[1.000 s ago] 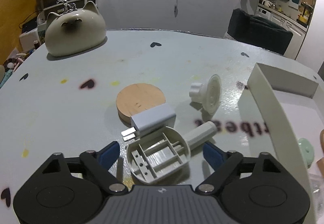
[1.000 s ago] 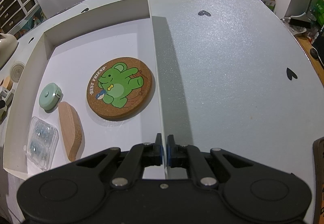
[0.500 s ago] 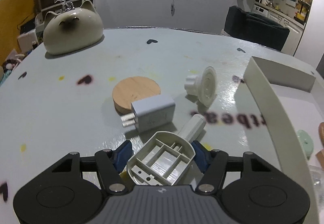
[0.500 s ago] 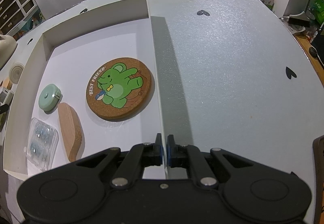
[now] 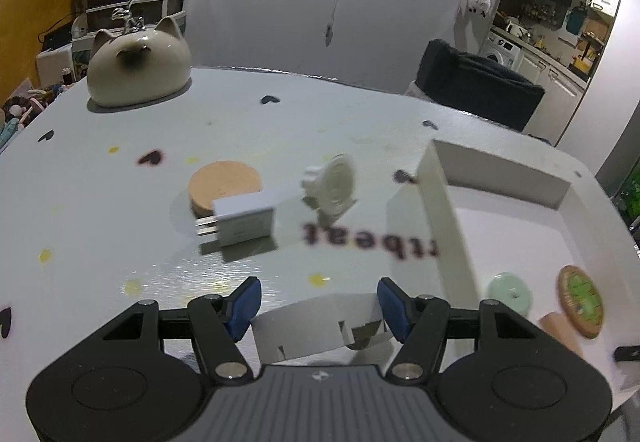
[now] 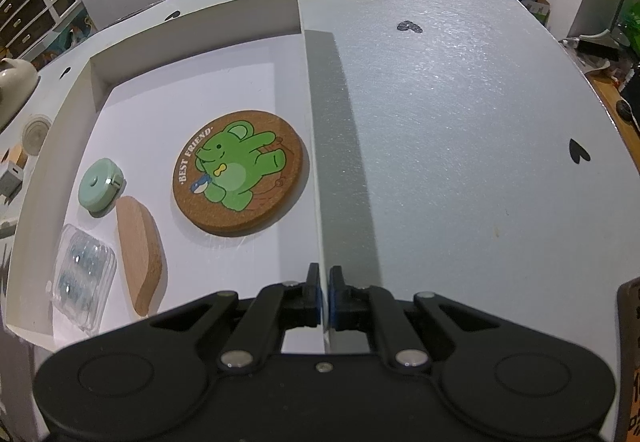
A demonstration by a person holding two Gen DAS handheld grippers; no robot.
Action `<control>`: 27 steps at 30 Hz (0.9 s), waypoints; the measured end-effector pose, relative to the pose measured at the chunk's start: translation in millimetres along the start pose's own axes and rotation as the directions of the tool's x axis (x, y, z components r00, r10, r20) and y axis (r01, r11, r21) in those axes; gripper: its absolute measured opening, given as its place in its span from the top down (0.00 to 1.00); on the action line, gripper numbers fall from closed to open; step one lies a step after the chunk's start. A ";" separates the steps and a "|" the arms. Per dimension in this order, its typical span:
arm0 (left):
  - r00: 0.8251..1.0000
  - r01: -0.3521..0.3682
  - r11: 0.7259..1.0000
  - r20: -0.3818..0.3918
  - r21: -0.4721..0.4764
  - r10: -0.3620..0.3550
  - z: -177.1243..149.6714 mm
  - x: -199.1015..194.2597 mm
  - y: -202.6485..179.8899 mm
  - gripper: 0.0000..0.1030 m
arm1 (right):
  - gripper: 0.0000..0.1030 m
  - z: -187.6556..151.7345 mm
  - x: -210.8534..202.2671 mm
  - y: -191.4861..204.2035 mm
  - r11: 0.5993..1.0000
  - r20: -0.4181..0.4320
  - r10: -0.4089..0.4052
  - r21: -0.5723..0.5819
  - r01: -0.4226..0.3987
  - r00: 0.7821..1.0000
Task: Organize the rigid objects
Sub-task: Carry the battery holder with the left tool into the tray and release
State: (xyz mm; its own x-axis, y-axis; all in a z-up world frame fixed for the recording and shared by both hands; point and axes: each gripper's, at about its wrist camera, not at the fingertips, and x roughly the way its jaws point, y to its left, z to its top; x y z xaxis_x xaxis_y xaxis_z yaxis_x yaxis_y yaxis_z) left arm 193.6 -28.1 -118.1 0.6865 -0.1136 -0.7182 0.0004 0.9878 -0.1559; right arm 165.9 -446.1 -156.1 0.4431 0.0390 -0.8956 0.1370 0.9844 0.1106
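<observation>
My left gripper (image 5: 319, 304) is shut on a grey ribbed plastic piece (image 5: 312, 326), held just above the table. Ahead of it on the table lie a grey plug charger (image 5: 244, 220), a round wooden disc (image 5: 224, 180) and a white round piece (image 5: 334, 186). To the right stands the white box (image 5: 452, 226). My right gripper (image 6: 324, 294) is shut on that box's right wall (image 6: 315, 182). Inside the box lie a cork coaster with a green bear (image 6: 240, 172), a green tape measure (image 6: 100, 184), a wooden oval block (image 6: 140, 242) and a clear plastic case (image 6: 82, 282).
A cat-shaped ceramic pot (image 5: 138, 66) sits at the table's far left. A dark chair (image 5: 476, 90) stands behind the far edge. The tabletop (image 6: 460, 162) to the right of the box is bare apart from printed hearts.
The left gripper's jaws closed on the grey piece, then lifted it off the table and carried it toward the box. The right gripper has stayed still on the wall.
</observation>
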 end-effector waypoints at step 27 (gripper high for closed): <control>0.951 0.302 0.896 -0.162 0.324 -0.262 57.8 74.9 -198.8 0.38 | 0.95 2.6 1.1 -0.2 0.999 -0.013 0.015 -0.036 -0.016 1.000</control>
State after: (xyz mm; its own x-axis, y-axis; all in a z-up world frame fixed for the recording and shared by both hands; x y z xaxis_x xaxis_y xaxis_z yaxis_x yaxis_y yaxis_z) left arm 286.9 -226.7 -101.6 0.5354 -0.3844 -0.7521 0.4435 0.8857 -0.1370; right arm 168.7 -446.7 -156.0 0.4336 0.0562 -0.8993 0.0979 0.9892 0.1090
